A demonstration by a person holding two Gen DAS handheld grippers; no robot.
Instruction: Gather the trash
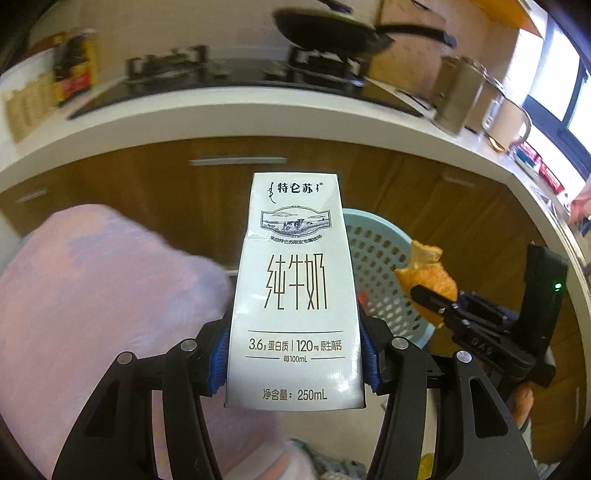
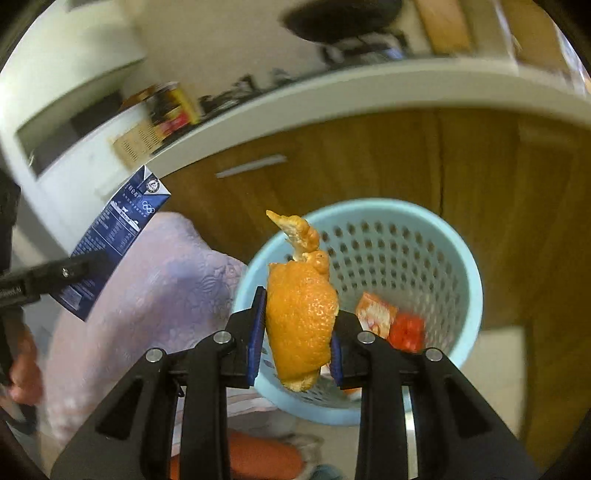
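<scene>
My left gripper point(image 1: 295, 354) is shut on a white 250 mL milk carton point(image 1: 295, 288), held upright. The carton's blue side also shows in the right wrist view point(image 2: 114, 236), at the left. My right gripper point(image 2: 297, 332) is shut on an orange peel point(image 2: 301, 314), held just over the near rim of a light blue perforated trash basket point(image 2: 443, 236). The basket holds an orange wrapper point(image 2: 375, 314) and a red scrap point(image 2: 406, 328). In the left wrist view the basket point(image 1: 380, 258) lies behind the carton, with the right gripper point(image 1: 436, 306) and the peel point(image 1: 428, 277) over it.
A pink cloth-covered mound point(image 1: 92, 295) lies left of the basket. Wooden cabinet doors point(image 1: 166, 192) stand behind, under a white counter point(image 1: 221, 114) with a stove and a black pan point(image 1: 332, 33). A pot point(image 1: 461, 96) and a kettle point(image 1: 506, 118) stand at the right.
</scene>
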